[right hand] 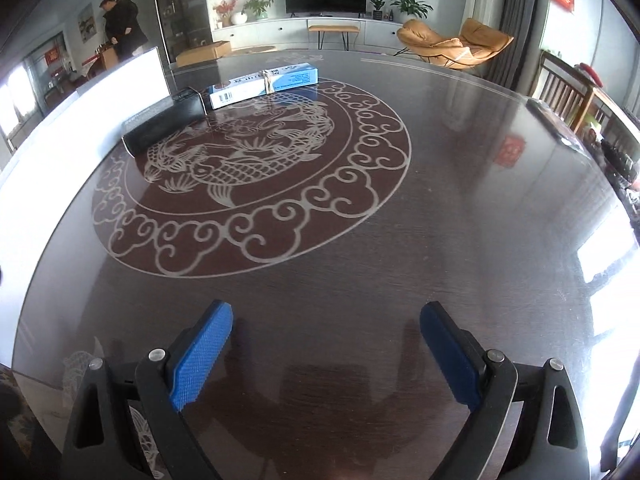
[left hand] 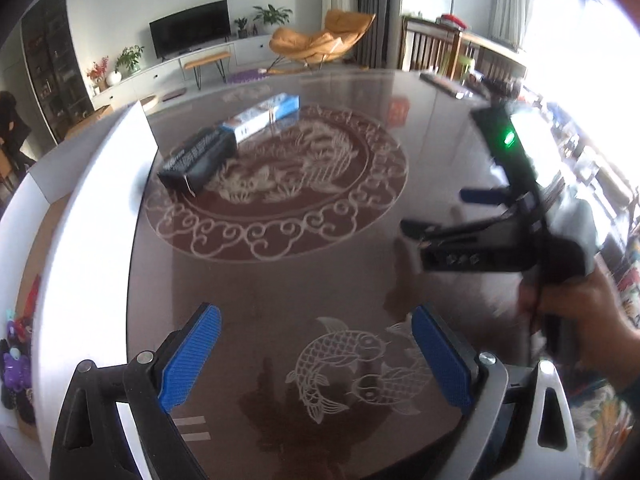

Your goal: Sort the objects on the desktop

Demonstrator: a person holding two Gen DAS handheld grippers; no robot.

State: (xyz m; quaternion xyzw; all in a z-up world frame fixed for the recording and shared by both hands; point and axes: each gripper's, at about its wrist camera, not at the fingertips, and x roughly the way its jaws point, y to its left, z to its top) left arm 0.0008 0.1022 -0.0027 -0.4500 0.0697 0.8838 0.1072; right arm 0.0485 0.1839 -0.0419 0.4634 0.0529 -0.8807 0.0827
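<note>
A long black box (left hand: 196,160) (right hand: 164,126) and a blue and white box (left hand: 262,116) (right hand: 264,85) lie end to end at the far left of the dark round table (left hand: 320,260) (right hand: 460,240). My left gripper (left hand: 316,320) is open and empty, low over the near part of the table. My right gripper (right hand: 326,314) is open and empty over the table's near edge. It also shows in the left wrist view (left hand: 436,210), at the right, held in a hand.
A white open box (left hand: 80,208) (right hand: 128,76) stands against the table's left side beside the two boxes. A dark flat object (left hand: 448,84) (right hand: 556,124) lies at the far right edge. Chairs and a wooden rail stand beyond the table.
</note>
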